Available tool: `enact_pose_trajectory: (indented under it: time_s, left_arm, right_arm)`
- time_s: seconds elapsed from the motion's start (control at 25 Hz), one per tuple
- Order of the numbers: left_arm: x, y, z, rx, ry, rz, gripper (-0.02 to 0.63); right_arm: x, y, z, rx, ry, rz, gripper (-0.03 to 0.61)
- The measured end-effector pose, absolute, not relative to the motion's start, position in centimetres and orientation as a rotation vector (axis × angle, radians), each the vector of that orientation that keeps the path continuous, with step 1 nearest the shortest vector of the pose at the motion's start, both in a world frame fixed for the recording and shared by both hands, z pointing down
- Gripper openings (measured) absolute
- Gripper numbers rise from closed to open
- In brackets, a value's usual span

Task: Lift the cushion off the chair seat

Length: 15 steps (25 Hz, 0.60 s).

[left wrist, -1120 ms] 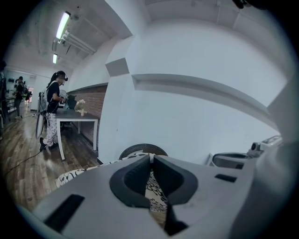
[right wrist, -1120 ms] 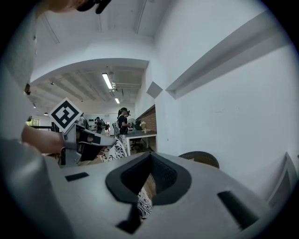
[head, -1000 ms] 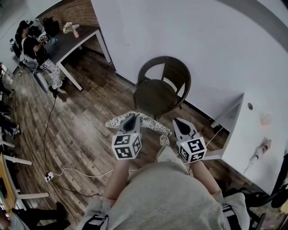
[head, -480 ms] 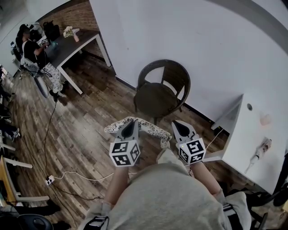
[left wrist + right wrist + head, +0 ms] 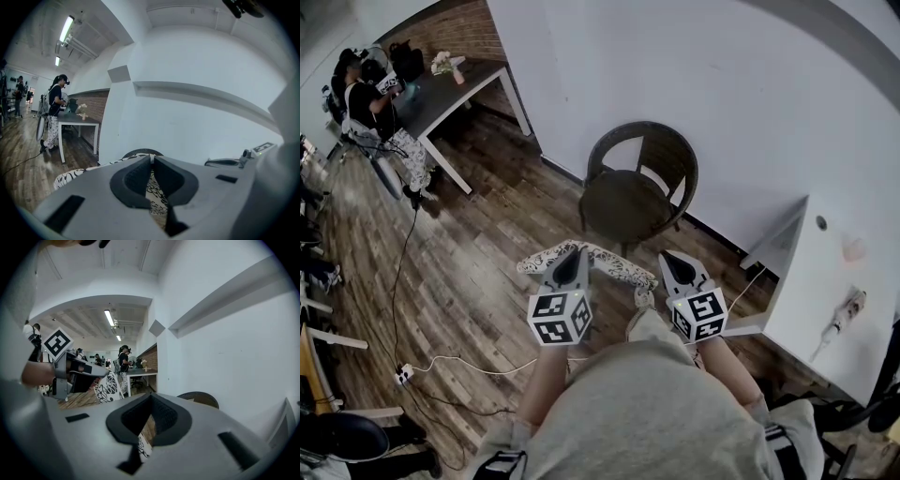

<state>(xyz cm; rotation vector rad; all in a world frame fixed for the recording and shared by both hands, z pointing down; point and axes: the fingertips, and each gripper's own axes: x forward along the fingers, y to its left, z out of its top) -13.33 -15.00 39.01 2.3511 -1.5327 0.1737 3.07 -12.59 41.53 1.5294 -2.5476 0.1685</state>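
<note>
The white cushion with a black pattern (image 5: 614, 265) hangs in the air in front of the dark round-backed chair (image 5: 628, 202), whose seat is bare. My left gripper (image 5: 574, 255) is shut on the cushion's near edge, and patterned fabric (image 5: 152, 190) shows between its pads. My right gripper (image 5: 672, 261) is at the cushion's right end, shut on a corner of the fabric (image 5: 142, 446). In the right gripper view the cushion (image 5: 107, 387) stands beside the left gripper (image 5: 77, 371), with the chair back (image 5: 199, 398) beyond.
A white wall runs behind the chair. A white cabinet (image 5: 825, 281) stands at the right. At the upper left is a dark table (image 5: 450, 89) with a person (image 5: 370, 98) beside it. A cable and a power strip (image 5: 401, 373) lie on the wooden floor.
The left gripper and the cushion have drifted slightly toward me. The right gripper has stayed in place.
</note>
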Motion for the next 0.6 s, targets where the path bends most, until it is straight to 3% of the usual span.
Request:
enact_pose_trajectory:
  time_s: [0.6]
  left_arm:
    - [-13.95, -15.56, 39.74, 2.331, -1.516, 0.177, 0.021]
  right_arm:
    - [2.67, -13.05, 42.00, 1.546, -2.534, 0.196, 0.000]
